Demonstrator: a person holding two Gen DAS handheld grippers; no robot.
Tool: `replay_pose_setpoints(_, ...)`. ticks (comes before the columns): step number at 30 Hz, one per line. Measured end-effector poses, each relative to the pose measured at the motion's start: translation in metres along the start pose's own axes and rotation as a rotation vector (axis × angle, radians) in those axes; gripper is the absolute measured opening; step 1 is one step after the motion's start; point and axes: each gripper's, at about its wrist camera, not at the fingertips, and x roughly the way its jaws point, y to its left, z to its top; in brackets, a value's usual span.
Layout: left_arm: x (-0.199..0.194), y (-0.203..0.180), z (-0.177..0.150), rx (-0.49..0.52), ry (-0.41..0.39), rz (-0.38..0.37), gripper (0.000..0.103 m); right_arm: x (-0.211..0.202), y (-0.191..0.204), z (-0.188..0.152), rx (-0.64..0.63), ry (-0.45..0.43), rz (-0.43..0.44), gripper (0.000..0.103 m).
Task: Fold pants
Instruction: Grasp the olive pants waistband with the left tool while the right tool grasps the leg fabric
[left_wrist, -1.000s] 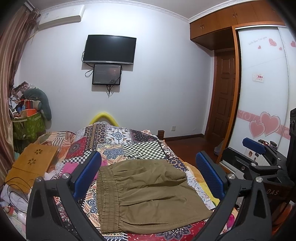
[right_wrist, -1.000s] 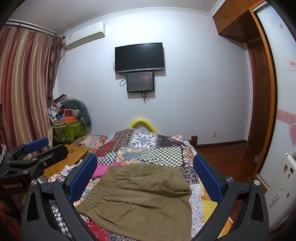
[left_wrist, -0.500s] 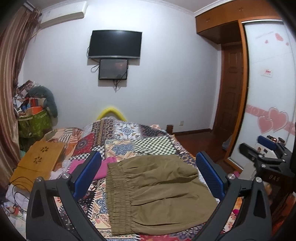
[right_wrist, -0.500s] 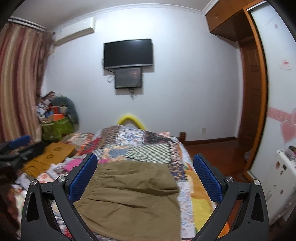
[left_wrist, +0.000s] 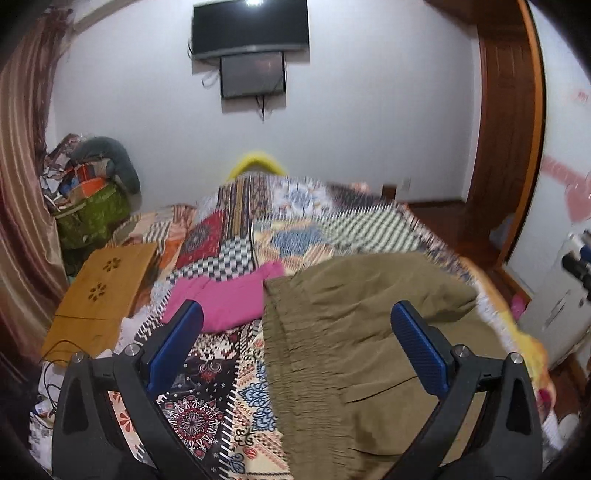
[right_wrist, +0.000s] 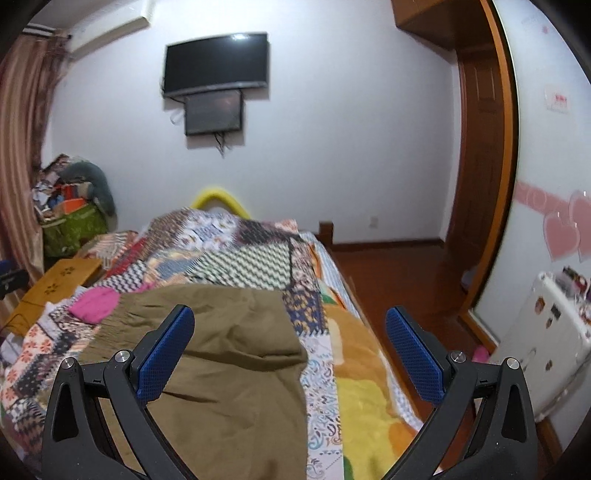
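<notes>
The olive-brown pants (left_wrist: 354, 332) lie on the patchwork bedspread (left_wrist: 236, 243), already folded into a compact shape, w/ the elastic gathered waistband (left_wrist: 295, 362) on the left side in the left wrist view. A pink cloth (left_wrist: 225, 299) lies just beside the waistband, touching its far corner or nearly so.

The left gripper (left_wrist: 295, 350) has its jaws wide apart and holds nothing; the waistband lies between its blue pads (left_wrist: 177, 343). The right gripper (right_wrist: 291, 354) is spread open too, empty, above the right edge of the pants (right_wrist: 225, 354), where the fabric ends and the bedspread (right_wrist: 325, 369) shows.

Judgement: the fabric looks thin, soft and light, prob. woven cotton. It will sag and slide on itself when lifted, so the layers can come apart. The waistband is the thickest and firmest part, so it is a good place for the left gripper. The right one should pinch all layers at the opposite edge, not only the top one, otherwise the fold opens.
</notes>
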Motion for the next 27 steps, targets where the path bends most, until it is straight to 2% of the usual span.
replay_pose_setpoints(4,0.041,0.007,-0.011,0.001,0.093,-0.011,0.103,0.029,-0.01,-0.005,0.012,0.069,-0.004,0.103)
replay_pose_setpoints(5,0.052,0.01,-0.014,-0.008,0.121,-0.018,0.101,0.037,-0.011,-0.007,0.005,0.091,-0.008,0.103)
replay_pose_setpoints(7,0.073,0.015,-0.018,-0.026,0.182,-0.037,0.09,0.05,-0.014,-0.011,-0.016,0.127,-0.028,0.103)
replay_pose_setpoints(9,0.093,0.019,-0.024,-0.038,0.238,-0.052,0.086,0.067,-0.019,-0.018,-0.021,0.176,-0.025,0.103)
replay_pose_setpoints(12,0.11,0.021,-0.032,-0.04,0.282,-0.054,0.085,0.092,-0.027,-0.028,0.0,0.268,0.004,0.103)
replay_pose_setpoints(14,0.117,0.022,-0.037,-0.036,0.304,-0.065,0.085,0.11,-0.03,-0.038,0.012,0.353,0.017,0.1)
replay_pose_setpoints(17,0.131,0.022,-0.045,-0.044,0.349,-0.098,0.083,0.13,-0.03,-0.051,0.01,0.423,0.027,0.093)
replay_pose_setpoints(27,0.162,0.016,-0.055,-0.059,0.44,-0.186,0.076,0.158,-0.016,-0.07,-0.051,0.481,0.063,0.093)
